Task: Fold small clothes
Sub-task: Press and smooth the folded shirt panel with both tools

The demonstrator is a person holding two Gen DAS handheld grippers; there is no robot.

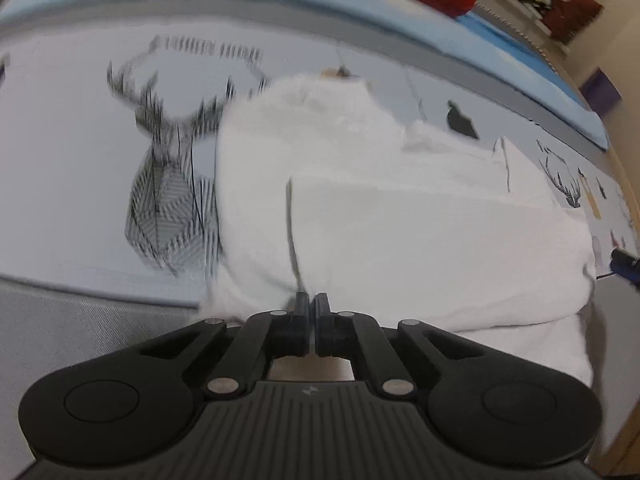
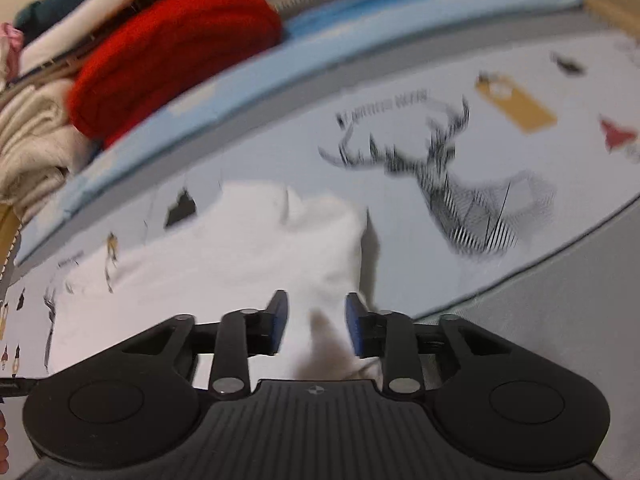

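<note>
White garment (image 1: pixel 360 208) lies on deer-print mat (image 1: pixel 80 152); bare mat to its left. Left gripper (image 1: pixel 311 304) pinched together at garment's near edge. Right gripper (image 2: pixel 316 312) apart, cloth between, unclamped

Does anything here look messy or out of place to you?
Nothing is spilled or damaged. The white garment lies only partly folded on the deer-print mat, its layers uneven and rumpled. Behind it, the red knit sits in a loose pile of clothes.

- My left wrist camera looks steeply down along its fingers, close over the white folded cloth garment (image 1: pixel 400 216).
- My right one faces likewise; both share that garment and the pale deer-printed mat (image 2: pixel 460 184).
</note>
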